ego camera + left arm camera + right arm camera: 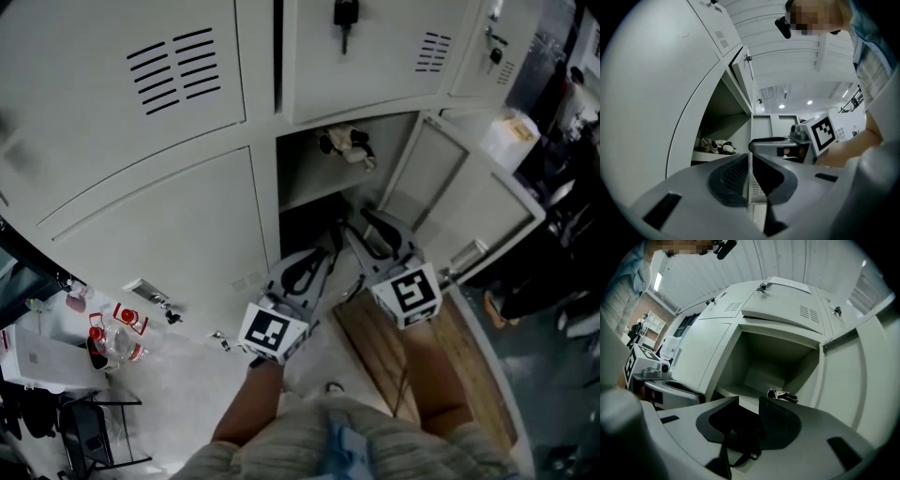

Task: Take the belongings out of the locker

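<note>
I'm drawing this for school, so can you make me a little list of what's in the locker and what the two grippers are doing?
locker door: swung open
shelf: holds a small white-and-black bundle
left gripper: jaws almost together, nothing between
right gripper: jaws slightly apart, gap too dark to read
aim: both point at the dark lower compartment under the shelf
taken out: nothing yet

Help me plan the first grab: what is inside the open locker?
A black-and-white bundle lies on the shelf. The dark space below is largely covered by the left gripper and right gripper.
</note>
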The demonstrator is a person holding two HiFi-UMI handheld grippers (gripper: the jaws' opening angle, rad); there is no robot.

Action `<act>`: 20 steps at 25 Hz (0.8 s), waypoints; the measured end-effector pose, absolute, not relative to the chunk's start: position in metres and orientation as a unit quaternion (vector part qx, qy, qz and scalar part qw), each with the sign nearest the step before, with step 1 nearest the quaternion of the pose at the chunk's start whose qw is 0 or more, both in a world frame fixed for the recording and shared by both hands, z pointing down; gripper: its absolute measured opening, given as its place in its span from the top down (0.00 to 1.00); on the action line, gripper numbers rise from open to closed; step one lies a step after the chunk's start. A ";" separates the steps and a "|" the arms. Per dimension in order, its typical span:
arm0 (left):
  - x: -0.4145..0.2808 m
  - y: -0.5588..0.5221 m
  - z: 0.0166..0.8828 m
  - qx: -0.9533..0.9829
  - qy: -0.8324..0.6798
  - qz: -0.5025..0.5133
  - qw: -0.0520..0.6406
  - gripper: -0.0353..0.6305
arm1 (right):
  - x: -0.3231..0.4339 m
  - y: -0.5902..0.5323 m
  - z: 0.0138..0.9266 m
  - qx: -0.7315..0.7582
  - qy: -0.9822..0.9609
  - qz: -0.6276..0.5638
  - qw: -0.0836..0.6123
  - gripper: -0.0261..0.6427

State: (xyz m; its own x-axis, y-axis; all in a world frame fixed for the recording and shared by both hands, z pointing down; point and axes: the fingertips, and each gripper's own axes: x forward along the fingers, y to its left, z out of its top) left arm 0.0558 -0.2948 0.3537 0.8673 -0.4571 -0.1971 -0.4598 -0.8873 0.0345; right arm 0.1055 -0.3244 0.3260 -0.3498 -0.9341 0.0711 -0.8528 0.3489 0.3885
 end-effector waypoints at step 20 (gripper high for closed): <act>0.062 -0.299 0.361 -0.973 0.201 0.115 -0.007 0.93 | 0.116 -0.431 0.303 0.602 -0.752 -0.156 0.219 0.67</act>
State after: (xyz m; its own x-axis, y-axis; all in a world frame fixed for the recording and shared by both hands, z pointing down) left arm 0.0625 -0.2995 0.3605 0.8931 -0.3921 -0.2206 -0.3888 -0.9194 0.0601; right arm 0.1156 -0.4309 0.3032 -0.1795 -0.9735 0.1415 -0.8364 0.2268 0.4990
